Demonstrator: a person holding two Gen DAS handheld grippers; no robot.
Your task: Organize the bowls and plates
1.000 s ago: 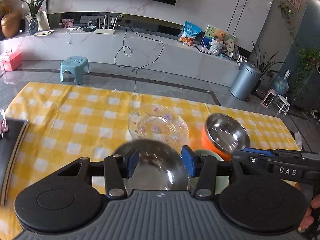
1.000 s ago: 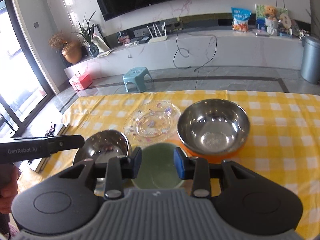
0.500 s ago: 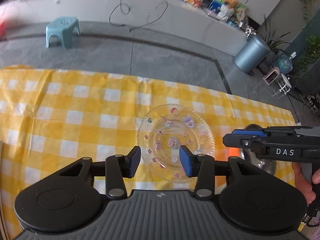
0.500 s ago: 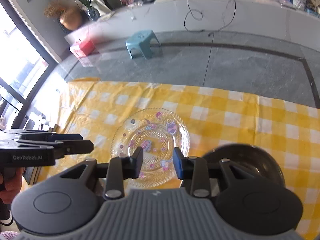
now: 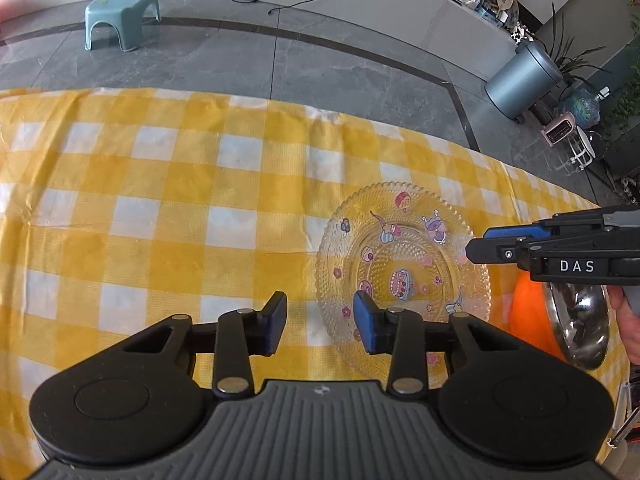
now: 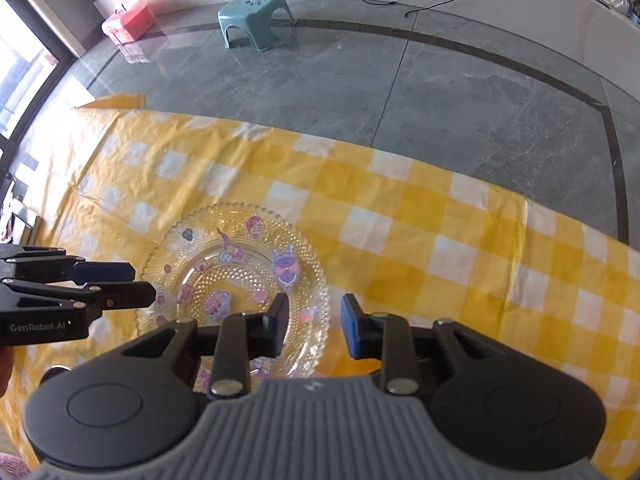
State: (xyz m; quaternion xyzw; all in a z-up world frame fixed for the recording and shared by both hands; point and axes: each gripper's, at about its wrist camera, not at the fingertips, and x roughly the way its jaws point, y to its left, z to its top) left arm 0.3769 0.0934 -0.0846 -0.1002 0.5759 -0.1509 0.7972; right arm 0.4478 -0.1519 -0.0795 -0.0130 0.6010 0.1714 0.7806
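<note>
A clear glass plate (image 5: 404,276) with cartoon prints lies flat on the yellow checked tablecloth (image 5: 160,208). My left gripper (image 5: 320,320) points steeply down at the plate's left rim, which lies between its closing jaws; the pads do not press on it. On the other side, my right gripper (image 6: 314,320) straddles the right rim of the plate (image 6: 236,280) with its jaws closing too, and nothing is clamped. Each gripper shows in the other's view: the right gripper (image 5: 480,242) and the left gripper (image 6: 136,284). A steel bowl (image 5: 580,320) sits in an orange bowl (image 5: 528,320) at the right.
The table's far edge runs just beyond the plate, with grey tiled floor behind it. On that floor stand a teal stool (image 6: 256,20), a red box (image 6: 128,24) and a grey bin (image 5: 520,84). Bare cloth stretches left of the plate.
Both grippers moved forward and tilted down over the glass plate, one to each side. Their jaws narrowed. The small steel bowl and green bowl dropped out of view.
</note>
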